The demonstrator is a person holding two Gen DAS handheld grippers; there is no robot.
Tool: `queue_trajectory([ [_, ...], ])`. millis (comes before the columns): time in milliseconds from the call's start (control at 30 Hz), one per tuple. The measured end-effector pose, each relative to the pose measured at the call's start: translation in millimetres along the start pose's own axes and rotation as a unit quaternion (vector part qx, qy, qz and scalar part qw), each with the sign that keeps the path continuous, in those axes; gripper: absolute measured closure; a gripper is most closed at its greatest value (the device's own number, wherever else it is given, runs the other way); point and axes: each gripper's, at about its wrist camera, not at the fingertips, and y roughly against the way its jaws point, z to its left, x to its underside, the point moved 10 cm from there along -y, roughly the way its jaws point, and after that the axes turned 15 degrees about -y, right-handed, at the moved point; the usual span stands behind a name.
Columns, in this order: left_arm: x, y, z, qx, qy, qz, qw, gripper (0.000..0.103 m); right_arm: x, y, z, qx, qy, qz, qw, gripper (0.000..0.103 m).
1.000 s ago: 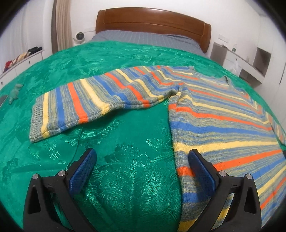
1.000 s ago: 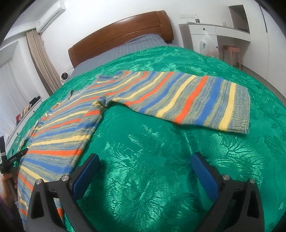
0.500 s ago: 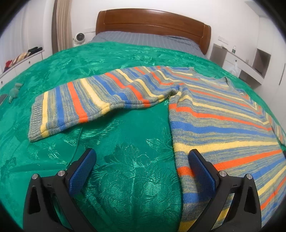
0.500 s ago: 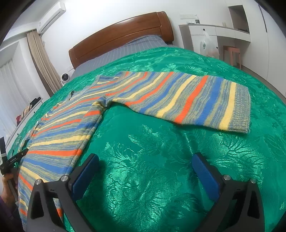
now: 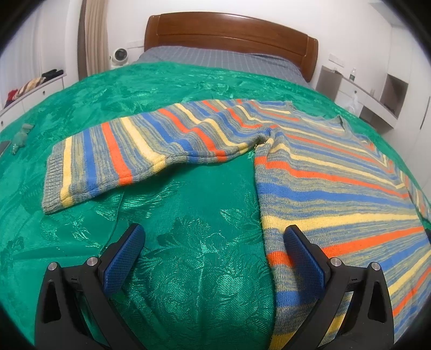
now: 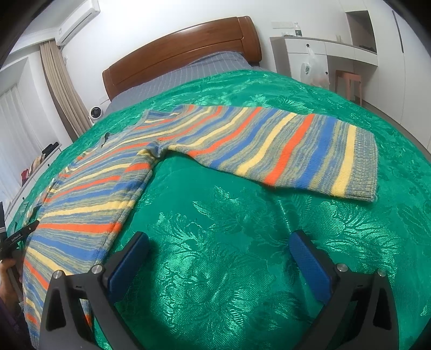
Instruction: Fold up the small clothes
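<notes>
Green bedspread (image 5: 199,269) under striped sweater (image 5: 336,183), hem cut off; both jaws wide open, empty.

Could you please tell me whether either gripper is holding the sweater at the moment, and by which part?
Nothing is held: the left gripper and right gripper are both open above the bedspread, beside the striped sweater.

A bed with a dark wooden headboard (image 5: 231,29) stood against a white wall, a shiny green bedspread (image 5: 188,269) over its grey checked sheet (image 5: 215,58). Beige curtains (image 6: 62,88) hung beneath an air conditioner (image 6: 78,21). White cabinets (image 6: 323,51) lined one side, with what seemed a small fan (image 5: 118,55) nearby.
</notes>
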Motion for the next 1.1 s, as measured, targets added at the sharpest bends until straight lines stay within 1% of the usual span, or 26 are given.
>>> queue_trajectory([
  [167, -0.2, 0.1, 0.3, -0.006, -0.005, 0.001, 1.0000, 0.000, 0.9, -1.3, -0.3, 0.000, 0.002, 0.000, 1.000, 0.000],
  [233, -0.3, -1.6, -0.6, -0.005, -0.006, 0.008, 0.9999, 0.000, 1.3, -1.3, -0.9, 0.002, 0.004, 0.000, 1.000, 0.000],
  [300, -2.3, -3.6, -1.2, 0.000, -0.012, 0.031, 0.9995, 0.000, 1.2, -1.2, -1.3, 0.002, 0.004, 0.001, 1.000, 0.000],
  [333, -4.9, -4.3, -1.5, 0.005, -0.015, 0.048, 0.9987, 0.000, 1.5, -1.2, -1.1, 0.003, 0.004, 0.001, 1.000, 0.000],
  [400, -12.5, -2.7, -3.4, 0.023, -0.015, 0.063, 0.9976, 0.000, 2.0, -1.4, -1.7, 0.007, 0.006, 0.005, 1.000, 0.000],
  [467, -26.5, 1.9, -6.0, 0.047, -0.003, 0.052, 0.9975, 0.000, 1.7, -1.9, -0.3, 0.022, 0.012, 0.020, 0.999, 0.000],
  [533, -42.7, 5.7, -6.3, 0.059, 0.017, 0.030, 0.9977, 0.000, -2.6, 1.1, 2.8, 0.049, 0.020, 0.050, 0.997, 0.000],
  [567, -48.7, 5.1, -6.7, 0.059, 0.022, 0.023, 0.9978, 0.000, -8.6, 5.4, 5.1, 0.056, 0.023, 0.048, 0.997, 0.000],
  [600, -53.9, 1.1, -6.2, 0.054, 0.024, 0.019, 0.9981, 0.000, -18.8, 11.6, 8.2, 0.060, 0.027, 0.034, 0.997, 0.000],
  [633, -55.8, -7.4, -5.2, 0.044, 0.021, 0.024, 0.9985, 0.000, -31.7, 16.9, 11.0, 0.067, 0.034, 0.013, 0.997, 0.000],
  [667, -51.8, -20.1, -5.0, 0.033, 0.015, 0.043, 0.9984, 0.000, -42.1, 18.8, 10.6, 0.079, 0.037, -0.004, 0.996, 0.000],
  [700, -42.3, -35.1, -6.5, 0.028, 0.005, 0.072, 0.9970, 0.000, -51.4, 16.6, 7.6, 0.094, 0.035, -0.015, 0.995, 0.000],
  [733, -35.4, -44.9, -8.7, 0.028, -0.007, 0.089, 0.9957, 0.000, -56.0, 9.2, 3.4, 0.101, 0.026, -0.012, 0.994, 0.000],
  [767, -33.7, -47.8, -11.1, 0.020, -0.027, 0.076, 0.9966, 0.000, -56.5, 0.4, -0.3, 0.100, 0.017, -0.003, 0.995, 0.000],
  [800, -34.1, -46.1, -11.7, 0.016, -0.032, 0.065, 0.9972, 0.000, -53.5, -10.4, -6.1, 0.101, 0.009, 0.007, 0.995, 0.000],
  [867, -33.6, -44.9, -11.2, 0.016, -0.031, 0.060, 0.9976, 0.000, -41.4, -30.2, -21.5, 0.120, 0.009, 0.015, 0.993, 0.000],
  [933, -32.2, -44.6, -10.7, 0.021, -0.029, 0.057, 0.9977, 0.000, -40.3, -30.6, -21.5, 0.117, 0.017, -0.003, 0.993, 0.000],
  [1100, -30.4, -43.3, -11.2, 0.022, -0.032, 0.057, 0.9976, 0.000, -38.9, -31.5, -22.7, 0.124, 0.021, -0.002, 0.992, 0.000],
])
